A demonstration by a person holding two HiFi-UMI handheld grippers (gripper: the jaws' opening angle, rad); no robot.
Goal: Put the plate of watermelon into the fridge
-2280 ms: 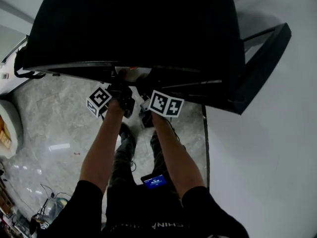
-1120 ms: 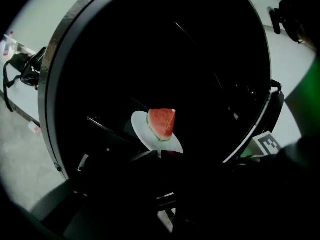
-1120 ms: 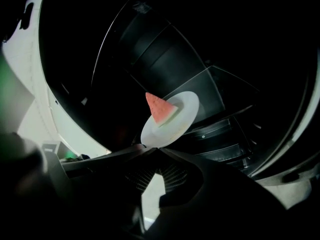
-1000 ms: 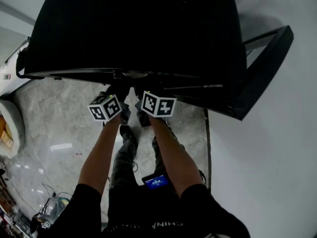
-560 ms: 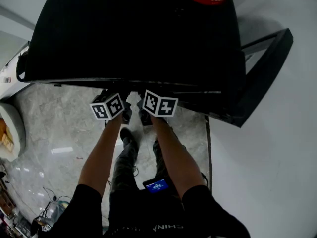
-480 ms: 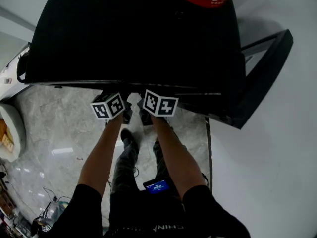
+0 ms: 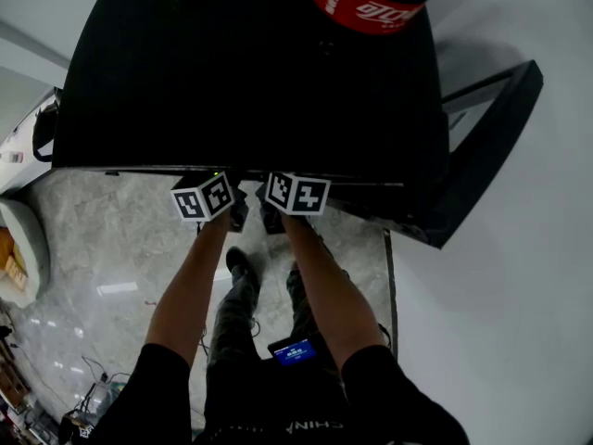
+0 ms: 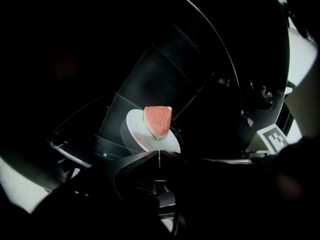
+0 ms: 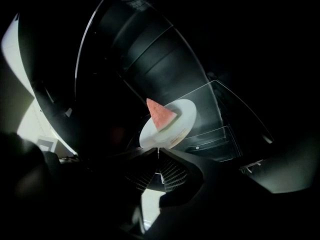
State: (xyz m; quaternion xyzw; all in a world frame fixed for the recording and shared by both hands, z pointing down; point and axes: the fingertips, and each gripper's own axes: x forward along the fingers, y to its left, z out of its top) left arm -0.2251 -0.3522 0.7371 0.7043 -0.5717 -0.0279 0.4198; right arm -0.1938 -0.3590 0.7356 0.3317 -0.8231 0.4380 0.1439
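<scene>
Clenching the plate (image 8: 136,129) by its near rim in left tongs (image 8: 159,155) and right tongs (image 9: 158,151), we have it inside the fridge (image 7: 250,72) over a glass shelf (image 9: 225,115); uneven release could tilt it, sliding the watermelon (image 8: 158,120) off.

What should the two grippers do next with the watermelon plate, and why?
Probably ease the plate down onto the glass shelf. The left gripper and the right gripper both pinch its rim, and the plate with the watermelon is inside the fridge. Whether it touches the shelf yet cannot be told.
</scene>
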